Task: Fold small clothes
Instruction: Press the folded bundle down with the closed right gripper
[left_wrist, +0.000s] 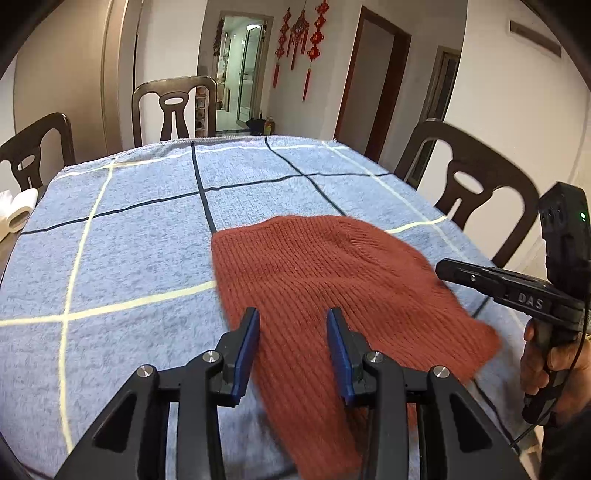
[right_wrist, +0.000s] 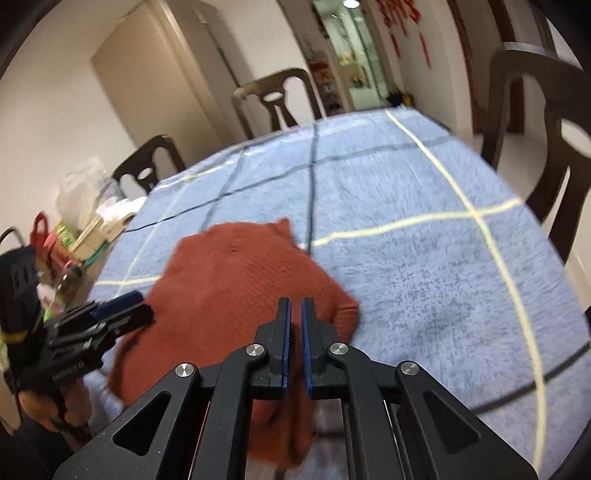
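Two tools over rust knit hat (left_wrist: 332, 288), left tool (left_wrist: 293, 332) spread above it, right tool (right_wrist: 294, 317) pinching its edge.

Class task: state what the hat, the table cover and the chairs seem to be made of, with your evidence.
Hat: rust knit, probably wool or acrylic; ribbed rows, fuzzy edge.
Cover: blue terry-like cloth; nubby matte pile, stitched hem.
Chairs: likely dark varnished wood; smooth sheen.

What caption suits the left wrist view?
Open left claw above a rust knit hat on a blue checked cloth.
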